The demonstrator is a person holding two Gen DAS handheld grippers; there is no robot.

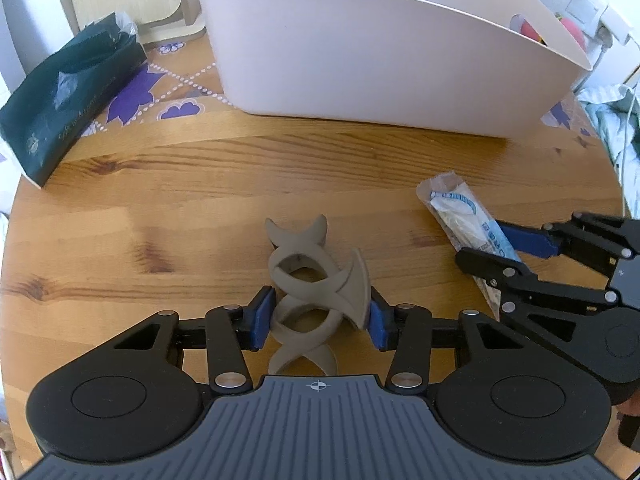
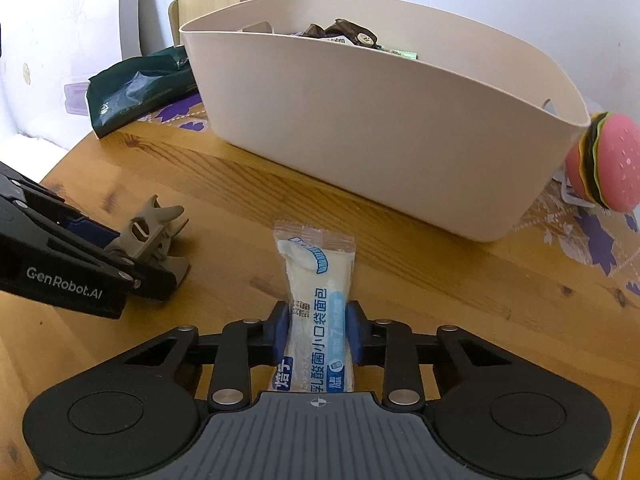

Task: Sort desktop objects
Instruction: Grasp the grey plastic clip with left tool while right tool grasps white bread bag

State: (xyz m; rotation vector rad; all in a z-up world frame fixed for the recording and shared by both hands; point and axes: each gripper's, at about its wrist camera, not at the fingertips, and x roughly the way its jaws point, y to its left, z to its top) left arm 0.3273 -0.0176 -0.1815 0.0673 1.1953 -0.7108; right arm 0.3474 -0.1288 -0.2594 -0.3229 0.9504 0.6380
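A grey twisted lattice toy (image 1: 310, 280) lies on the wooden table (image 1: 168, 184), and my left gripper (image 1: 320, 316) is shut on it, both blue pads pressing its sides. To its right lies a clear and blue bread packet (image 1: 460, 216), with my right gripper (image 1: 500, 248) closed around its near end. In the right wrist view the bread packet (image 2: 316, 288) runs lengthwise between the blue pads of my right gripper (image 2: 318, 334), which squeeze it. The lattice toy (image 2: 154, 232) and my left gripper (image 2: 132, 256) show at the left there.
A large white bin (image 1: 380, 60) with snack packets inside stands at the back of the table. A dark green pouch (image 1: 68, 96) lies at the back left on a purple-flowered cloth. A pink burger-shaped toy (image 2: 604, 160) sits beside the white bin (image 2: 380, 140) on the right.
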